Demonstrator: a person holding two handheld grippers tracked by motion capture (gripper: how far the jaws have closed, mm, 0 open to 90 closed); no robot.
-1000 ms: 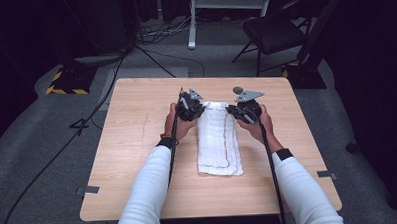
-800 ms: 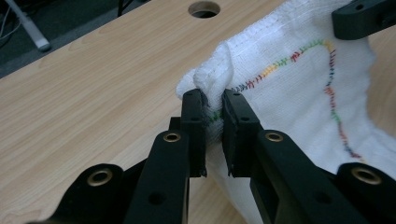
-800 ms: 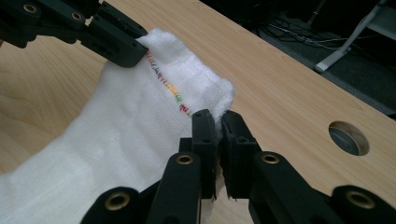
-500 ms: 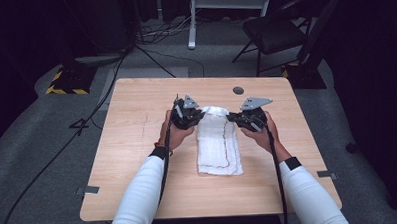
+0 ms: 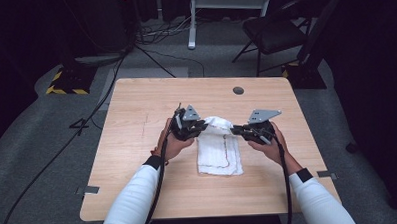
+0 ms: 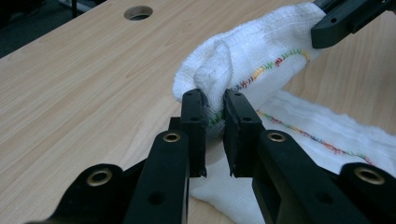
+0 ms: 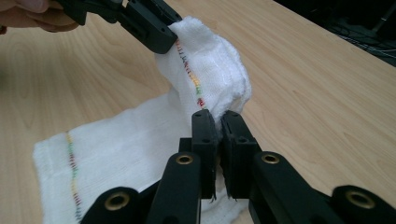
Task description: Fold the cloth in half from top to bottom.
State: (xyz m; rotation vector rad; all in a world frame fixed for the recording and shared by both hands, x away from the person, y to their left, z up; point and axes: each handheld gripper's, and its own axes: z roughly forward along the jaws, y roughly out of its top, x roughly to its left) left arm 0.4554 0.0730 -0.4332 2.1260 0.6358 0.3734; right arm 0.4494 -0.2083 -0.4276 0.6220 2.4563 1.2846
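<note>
Fig.: high view w/ both gripper views. A white cloth (image 5: 219, 150) w/ a multicolour stitched line lay near the middle of the wooden counter (image 5: 136, 109); its near part was flat on the surface, its far edge was raised off the surface and curled over toward the person.

Left tongs (image 5: 203, 127): jaws nearly closed, pinching the left corner of the raised edge; in the left gripper view the cloth (image 6: 254, 60) bunched between the two black jaws, w/ a narrow gap left below the pinch.

Right tongs (image 5: 234, 129): jaws closed to a slit on the right corner of the same edge; in the right gripper view the cloth (image 7: 205, 70) stood up as a fold from the pinch point, the other tongs gripping its far end.

Both hands were approx. level, the raised fold spanning betw. them. A round hole (image 5: 238, 90) sat in the counter, well apart from the cloth, on the far side.
</note>
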